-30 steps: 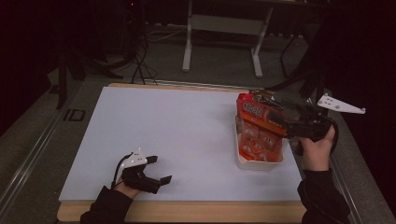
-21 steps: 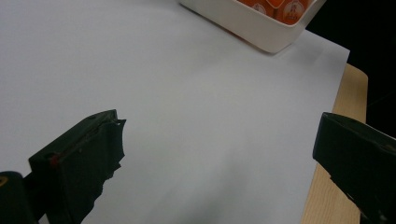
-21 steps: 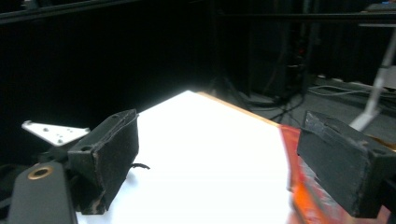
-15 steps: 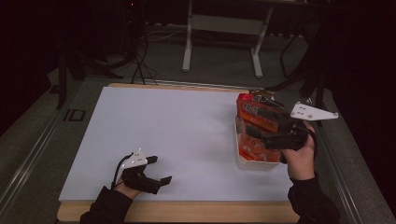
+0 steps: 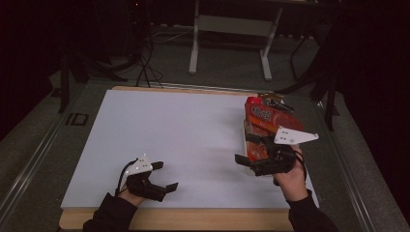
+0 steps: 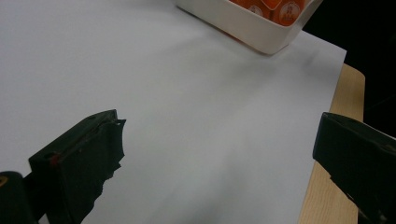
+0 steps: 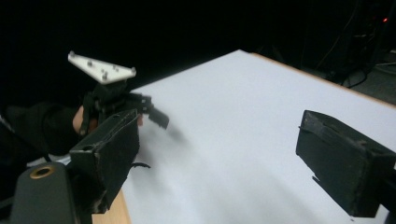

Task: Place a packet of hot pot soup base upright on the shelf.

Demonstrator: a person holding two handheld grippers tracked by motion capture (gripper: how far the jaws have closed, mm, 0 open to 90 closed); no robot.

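A white tray (image 5: pixel 244 131) of orange packets (image 5: pixel 257 149) stands at the table's right side, with a red snack bag (image 5: pixel 263 114) lying across its far end. My right gripper (image 5: pixel 243 148) hovers at the tray's near left edge, pointing left across the table. It is open and empty (image 7: pixel 219 126). My left gripper (image 5: pixel 165 175) rests near the front edge at the left, also open with nothing between its fingers (image 6: pixel 219 128). Its view looks across the white sheet to the tray's corner (image 6: pixel 261 35).
A white sheet (image 5: pixel 183 135) covers most of the wooden tabletop, whose bare strip (image 5: pixel 193 218) runs along the front. In the right gripper view the left gripper (image 7: pixel 116 100) and its hand show farther off. A metal stand (image 5: pixel 232 24) is on the floor beyond.
My right gripper has pulled back from the red bag toward the near side and turned to face left. The bag stays on the tray. The left gripper has hardly moved.
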